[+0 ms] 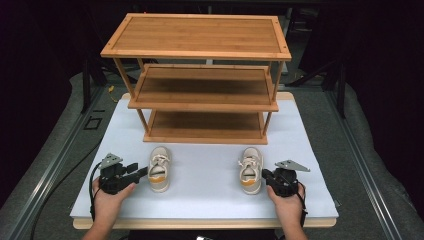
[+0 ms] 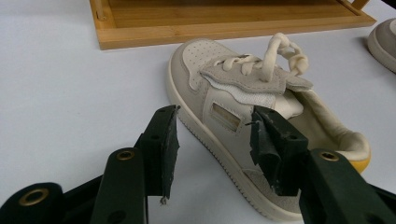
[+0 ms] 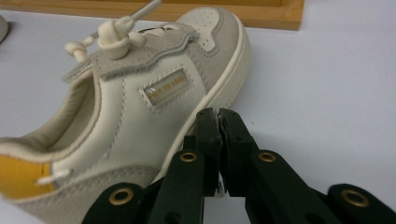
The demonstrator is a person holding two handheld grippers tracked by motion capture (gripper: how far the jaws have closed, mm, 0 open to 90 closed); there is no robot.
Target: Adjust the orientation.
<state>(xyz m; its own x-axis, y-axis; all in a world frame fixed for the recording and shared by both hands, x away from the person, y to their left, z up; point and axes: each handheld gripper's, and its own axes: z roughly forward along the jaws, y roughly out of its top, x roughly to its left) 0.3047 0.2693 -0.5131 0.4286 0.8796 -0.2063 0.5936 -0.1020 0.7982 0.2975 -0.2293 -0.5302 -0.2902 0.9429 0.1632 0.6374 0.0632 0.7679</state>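
High view, hands: both sat near the table's front edge, outside the pair of shoes.
Left gripper: jaws apart, straddling the left shoe's side wall.
Right gripper: jaws together beside the right shoe's sole.
Shoe axes: toes pointed at the rack.

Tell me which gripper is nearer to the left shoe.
Left. The left gripper sits right beside the left shoe, jaws open at its side; the right gripper is by the other shoe.
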